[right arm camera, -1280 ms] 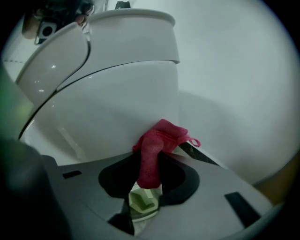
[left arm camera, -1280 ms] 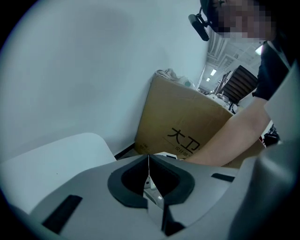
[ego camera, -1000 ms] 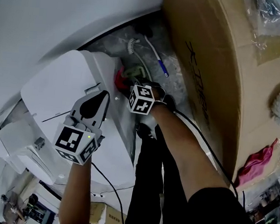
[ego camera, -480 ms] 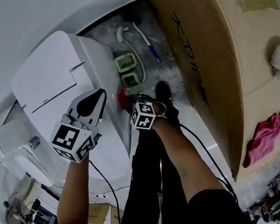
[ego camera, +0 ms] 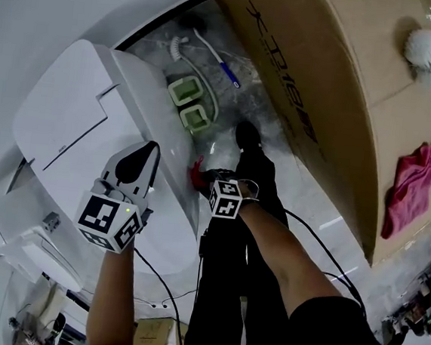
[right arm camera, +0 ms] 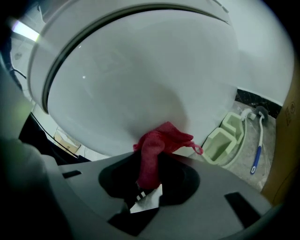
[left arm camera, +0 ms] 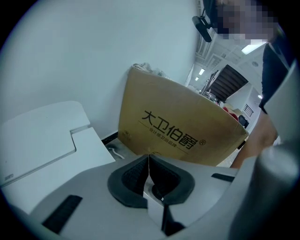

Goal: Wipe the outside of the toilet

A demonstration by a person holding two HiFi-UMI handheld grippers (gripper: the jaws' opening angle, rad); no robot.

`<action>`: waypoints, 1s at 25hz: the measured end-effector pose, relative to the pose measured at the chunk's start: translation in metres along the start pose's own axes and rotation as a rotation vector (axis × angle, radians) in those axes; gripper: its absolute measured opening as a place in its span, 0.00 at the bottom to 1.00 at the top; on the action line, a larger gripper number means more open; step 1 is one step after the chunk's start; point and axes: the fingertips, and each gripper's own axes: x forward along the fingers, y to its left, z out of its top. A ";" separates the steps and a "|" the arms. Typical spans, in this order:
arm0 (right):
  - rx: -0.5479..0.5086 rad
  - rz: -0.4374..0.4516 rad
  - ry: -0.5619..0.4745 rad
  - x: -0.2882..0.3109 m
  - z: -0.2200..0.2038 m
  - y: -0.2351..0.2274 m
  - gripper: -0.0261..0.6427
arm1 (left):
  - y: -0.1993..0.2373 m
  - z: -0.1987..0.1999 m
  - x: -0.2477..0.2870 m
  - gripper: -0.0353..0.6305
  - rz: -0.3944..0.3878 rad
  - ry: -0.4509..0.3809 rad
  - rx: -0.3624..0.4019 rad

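The white toilet (ego camera: 68, 123) fills the left of the head view, its lid down. My right gripper (ego camera: 202, 176) is shut on a red cloth (ego camera: 197, 172), which presses against the right side of the bowl (right arm camera: 140, 89). From the right gripper view the red cloth (right arm camera: 157, 147) bunches out between the jaws and touches the curved white wall. My left gripper (ego camera: 143, 152) hovers over the toilet lid, jaws shut with nothing in them; in the left gripper view (left arm camera: 148, 161) its pads meet.
A big cardboard box (ego camera: 322, 87) stands to the right of the toilet, with a second red cloth (ego camera: 409, 190) and a brush (ego camera: 425, 48) on it. Two green holders (ego camera: 192, 105) and a toilet brush (ego camera: 201, 49) lie on the floor behind. The person's legs (ego camera: 227, 283) stand between toilet and box.
My right gripper with the red cloth has slid forward along the bowl's side, away from the green holders. The left gripper has held its place over the lid.
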 end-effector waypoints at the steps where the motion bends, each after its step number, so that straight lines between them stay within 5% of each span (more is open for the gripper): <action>1: 0.006 0.011 0.010 0.003 -0.006 0.009 0.22 | 0.000 -0.001 0.000 0.08 -0.002 -0.002 0.003; 14: -0.195 0.364 0.187 0.011 -0.059 0.108 0.22 | 0.009 -0.001 -0.005 0.08 0.022 0.005 0.002; 18: -0.094 0.212 0.152 -0.019 -0.047 0.024 0.22 | 0.015 0.015 -0.007 0.08 0.026 -0.002 0.003; 25: -0.001 -0.071 -0.019 -0.083 0.057 -0.154 0.22 | 0.030 0.051 -0.002 0.08 0.049 -0.006 -0.009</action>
